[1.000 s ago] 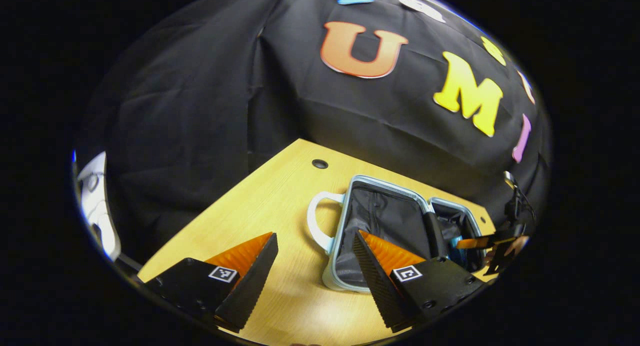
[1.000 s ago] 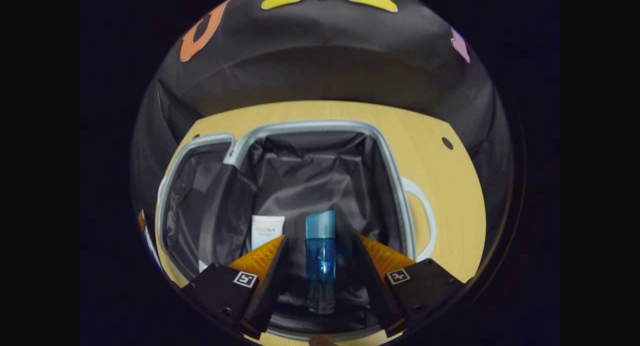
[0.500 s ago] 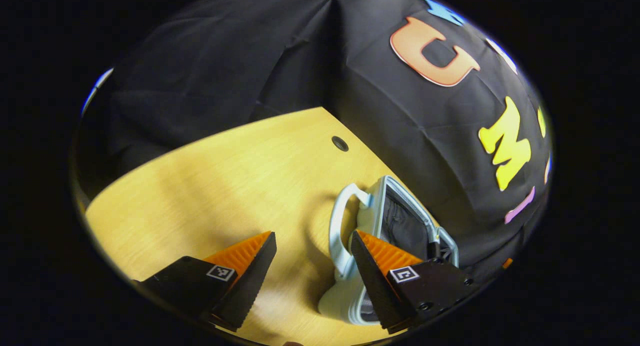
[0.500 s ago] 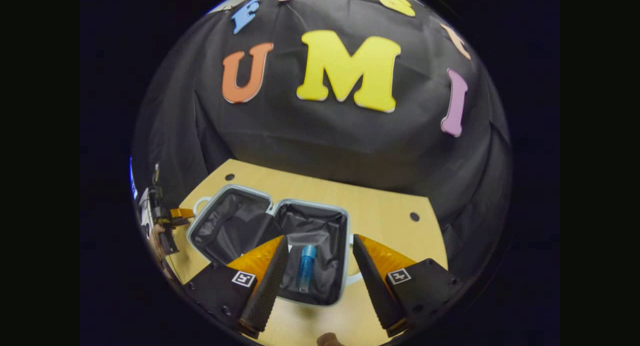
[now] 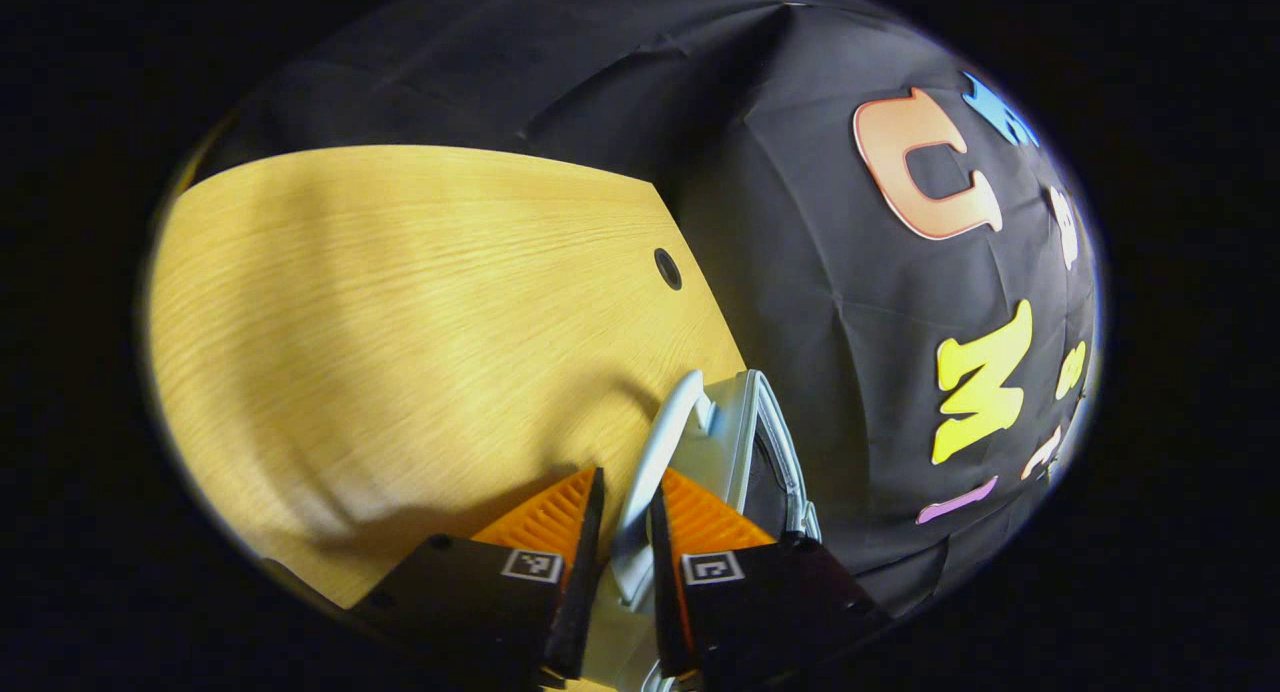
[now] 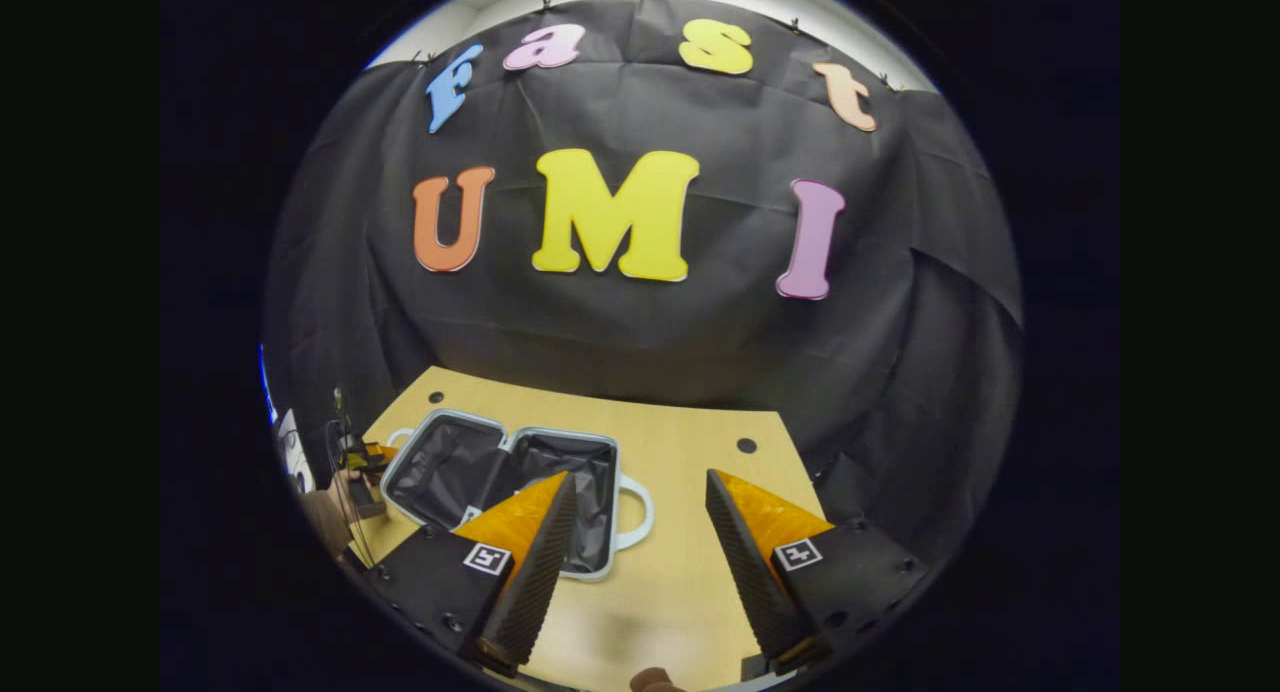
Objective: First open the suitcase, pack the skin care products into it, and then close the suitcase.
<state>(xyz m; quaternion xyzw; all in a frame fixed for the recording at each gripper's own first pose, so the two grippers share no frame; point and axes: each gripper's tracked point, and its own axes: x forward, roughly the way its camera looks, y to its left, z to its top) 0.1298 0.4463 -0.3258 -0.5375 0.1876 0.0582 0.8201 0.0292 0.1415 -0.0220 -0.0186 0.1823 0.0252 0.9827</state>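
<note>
The small pale suitcase [image 6: 560, 435] lies open on the wooden table [image 6: 690, 582], both dark-lined halves facing up. In the left gripper view my left gripper [image 5: 625, 502] is shut on the suitcase's white handle [image 5: 655, 442], which runs up between the fingers; the shell's rim [image 5: 770, 432] rises just behind. The right gripper view shows that same gripper [image 6: 365, 460] far off at the case's left side, held by a hand [image 6: 328, 507]. My right gripper [image 6: 638, 477] hangs open and empty, high above the table and back from the case. Its own finger [image 6: 520, 532] hides the products inside.
The case's other white handle [image 6: 638, 512] sticks out toward the bare table to the right. A cable hole [image 6: 746, 445] sits near the table's back edge, another [image 5: 667, 269] near the left gripper's side. The black cloth wall stands close behind the table.
My left gripper came down onto the suitcase's handle and shut on it. My right gripper drew up and back from the case, leaving the blue bottle inside.
</note>
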